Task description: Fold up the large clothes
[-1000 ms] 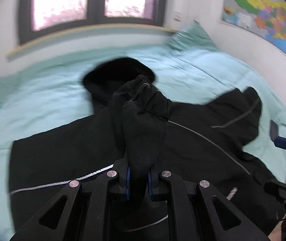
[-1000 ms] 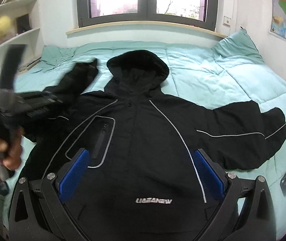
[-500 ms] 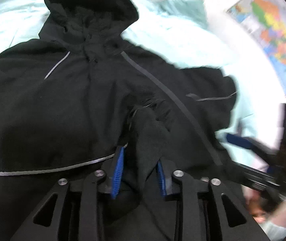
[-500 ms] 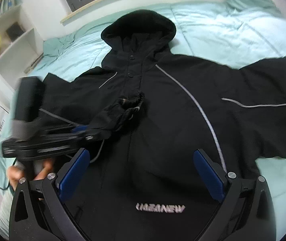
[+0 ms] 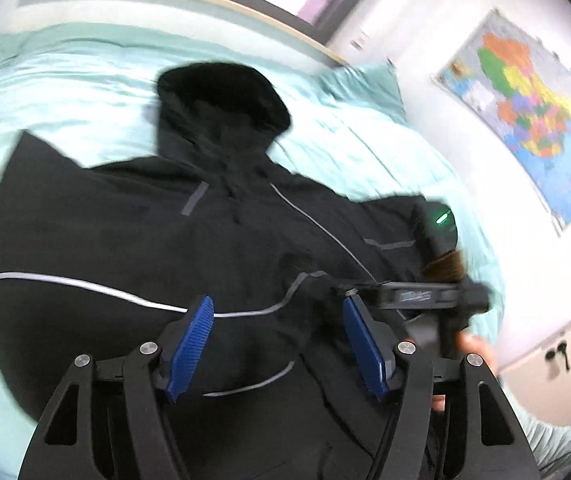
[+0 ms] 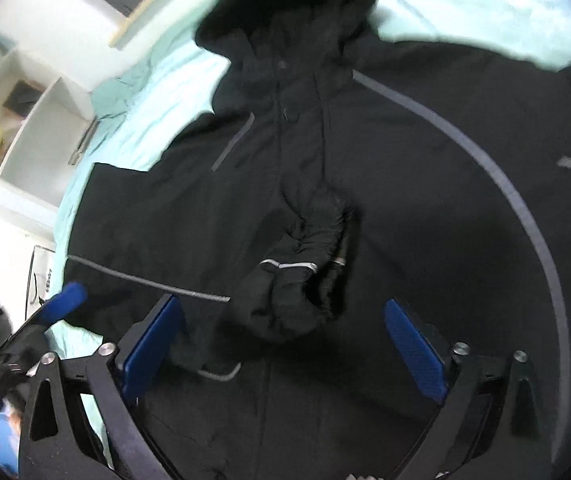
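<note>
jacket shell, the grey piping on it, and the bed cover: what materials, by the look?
Jacket: black matte woven synthetic, probably nylon or polyester; it creases softly at the folded sleeve cuff.
Piping: pale grey strip, likely reflective tape.
Bed cover: mint quilted fabric, slight sheen, puffy stitched panels; fibre unclear.

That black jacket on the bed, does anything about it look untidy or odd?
Yes. On the black jacket, the folded-in sleeve lies bunched and crumpled across the chest, cuff puckered, not flat. The other sleeve is spread out over the teal quilt.

Black hooded jacket [image 5: 133,240] – sleeve folded across
</note>
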{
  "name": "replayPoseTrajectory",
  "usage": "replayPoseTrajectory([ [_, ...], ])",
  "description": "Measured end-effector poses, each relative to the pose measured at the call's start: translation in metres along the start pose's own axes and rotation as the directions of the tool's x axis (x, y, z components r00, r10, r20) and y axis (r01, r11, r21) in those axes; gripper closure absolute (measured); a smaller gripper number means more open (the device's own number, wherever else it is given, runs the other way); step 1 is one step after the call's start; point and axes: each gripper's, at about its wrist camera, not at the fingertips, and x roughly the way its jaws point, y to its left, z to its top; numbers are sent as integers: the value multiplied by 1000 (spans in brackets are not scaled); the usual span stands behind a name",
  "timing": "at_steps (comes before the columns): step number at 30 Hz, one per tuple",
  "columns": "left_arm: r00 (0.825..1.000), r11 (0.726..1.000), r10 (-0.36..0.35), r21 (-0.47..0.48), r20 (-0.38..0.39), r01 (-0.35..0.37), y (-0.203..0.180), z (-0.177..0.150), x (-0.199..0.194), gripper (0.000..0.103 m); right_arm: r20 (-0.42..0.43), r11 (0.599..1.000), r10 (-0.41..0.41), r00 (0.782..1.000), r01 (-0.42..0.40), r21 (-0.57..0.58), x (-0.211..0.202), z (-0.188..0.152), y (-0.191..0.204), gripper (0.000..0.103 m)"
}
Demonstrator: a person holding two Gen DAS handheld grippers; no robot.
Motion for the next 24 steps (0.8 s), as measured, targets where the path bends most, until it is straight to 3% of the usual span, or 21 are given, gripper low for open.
replayPoseTrajectory([
  [2,1000,1000,8,-30,30,-7,9,3,-13,34,-32,1000,4,999,-4,16,20,5,1,30],
  [3,999,999,22,-42,49,-20,13,5,-21,34,-43,1000,10,999,-10,8,26,5,3,49],
  [6,991,995,90,-52,95,-85,24,10,-38,34,3,998,-12,1000,12,-60,14,4,15,59],
  [8,983,988,151,-48,107,-146,28,14,-43,34,78,994,-35,996,43,-105,-11,3,20,61],
  [10,978,984,178,-39,113,-174,30,16,-41,34,181,986,-86,980,109,-123,-48,6,18,61],
  [15,969,970,242,-4,54,-242,30,25,-2,34,356,957,-233,905,279,-83,-123,17,-12,61],
  [17,949,950,313,17,-25,-313,35,27,33,34,345,950,-268,900,305,-58,-126,22,-32,61],
  [20,927,937,346,4,-146,-349,54,22,76,34,277,931,-343,897,363,-22,-105,29,-68,61],
  [22,906,923,383,26,-178,-385,62,13,96,34,227,920,-379,897,391,-7,-82,31,-89,61],
  [24,896,913,407,43,-179,-406,64,9,102,34,154,927,-373,915,373,27,-57,28,-116,62],
])
